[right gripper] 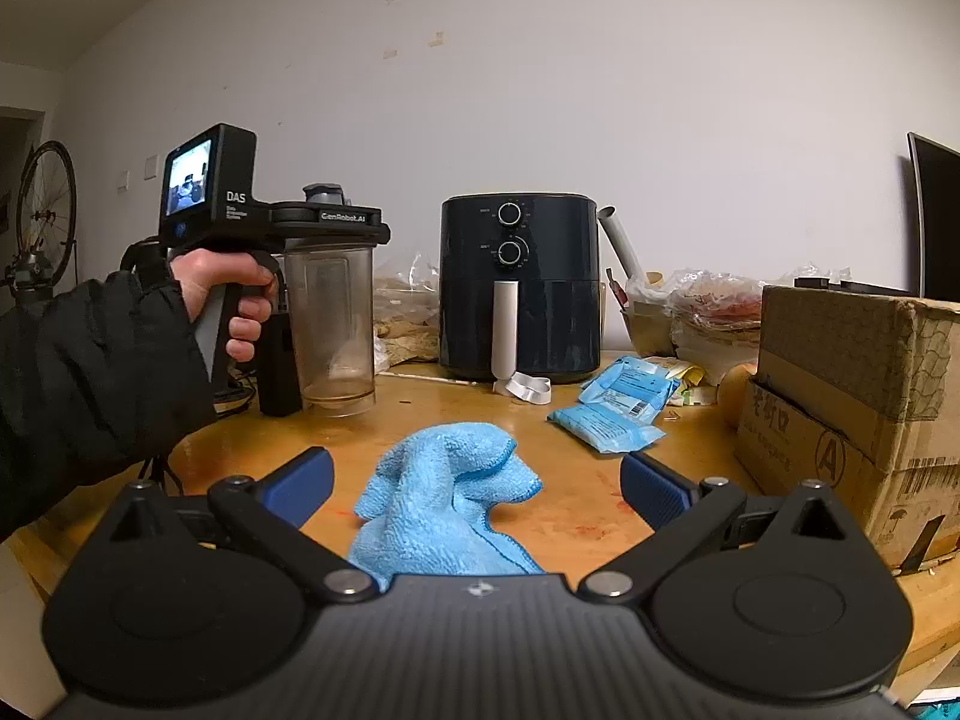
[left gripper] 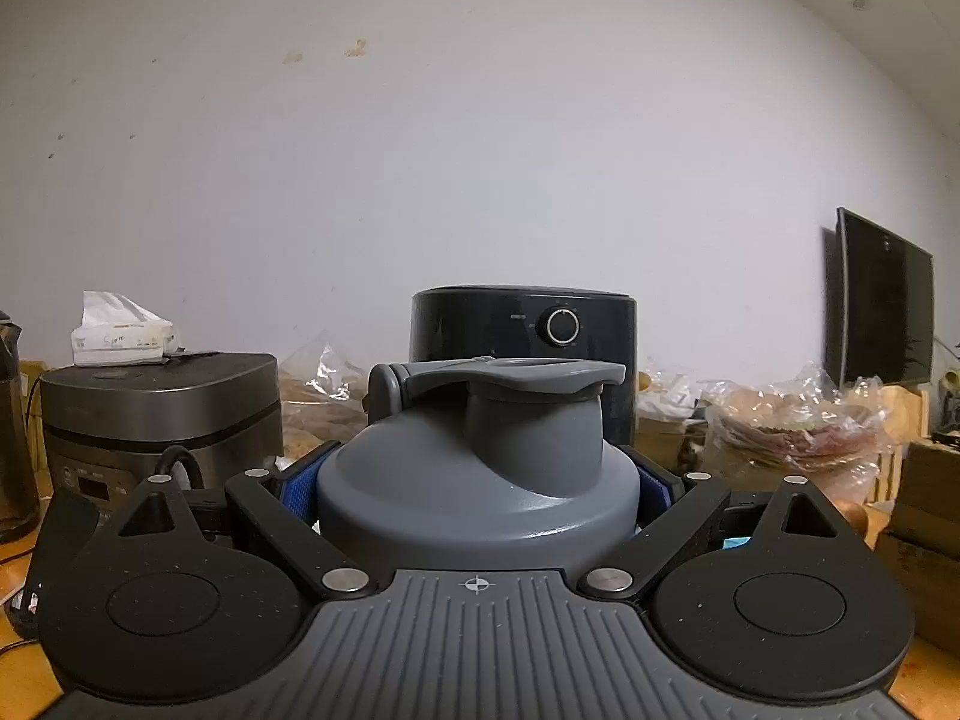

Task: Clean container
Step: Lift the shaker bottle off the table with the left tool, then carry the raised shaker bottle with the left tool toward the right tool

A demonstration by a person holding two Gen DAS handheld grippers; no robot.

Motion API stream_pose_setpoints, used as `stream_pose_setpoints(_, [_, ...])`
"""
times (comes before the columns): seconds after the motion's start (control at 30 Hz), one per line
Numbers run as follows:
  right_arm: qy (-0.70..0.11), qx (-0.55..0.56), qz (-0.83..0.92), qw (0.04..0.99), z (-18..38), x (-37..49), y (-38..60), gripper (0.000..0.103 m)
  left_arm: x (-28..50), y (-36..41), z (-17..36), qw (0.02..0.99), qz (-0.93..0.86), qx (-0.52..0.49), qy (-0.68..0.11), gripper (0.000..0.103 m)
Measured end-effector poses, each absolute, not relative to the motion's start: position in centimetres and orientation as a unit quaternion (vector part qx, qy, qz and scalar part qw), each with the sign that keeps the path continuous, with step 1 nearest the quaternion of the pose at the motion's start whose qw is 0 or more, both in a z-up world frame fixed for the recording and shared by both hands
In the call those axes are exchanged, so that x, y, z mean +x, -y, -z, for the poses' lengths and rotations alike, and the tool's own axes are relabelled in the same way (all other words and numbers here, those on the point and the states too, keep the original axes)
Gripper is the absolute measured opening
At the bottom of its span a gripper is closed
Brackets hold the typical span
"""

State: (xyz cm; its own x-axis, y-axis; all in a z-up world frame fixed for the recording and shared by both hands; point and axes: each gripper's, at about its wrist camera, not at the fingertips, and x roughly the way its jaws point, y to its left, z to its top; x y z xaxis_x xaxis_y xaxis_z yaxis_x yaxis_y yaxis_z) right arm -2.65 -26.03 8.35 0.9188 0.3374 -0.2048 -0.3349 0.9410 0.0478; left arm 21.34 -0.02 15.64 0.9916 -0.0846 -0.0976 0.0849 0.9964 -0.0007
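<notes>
The black handheld left gripper (right gripper: 327, 222) is showing "DAS" on its screen housing & "GenRobot.AI" along its top; the brown cardboard box (right gripper: 852, 414) is wearing a circled "A" w/ Chinese characters, unreadable.

A black air fryer (right gripper: 519, 285) stands by the wall; blue packets (right gripper: 621, 405) and a cardboard box (right gripper: 852, 414) lie right.
</notes>
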Motion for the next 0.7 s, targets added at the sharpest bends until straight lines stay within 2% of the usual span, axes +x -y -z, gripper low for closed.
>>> stream_pose_setpoints(0.7, [-0.095, -0.012, -0.174, 0.980, -8.5, -3.7, 25.6, 0.103, 17.2, 1.0, -16.7, 0.997, 0.060, 0.011, -0.047, 0.095])
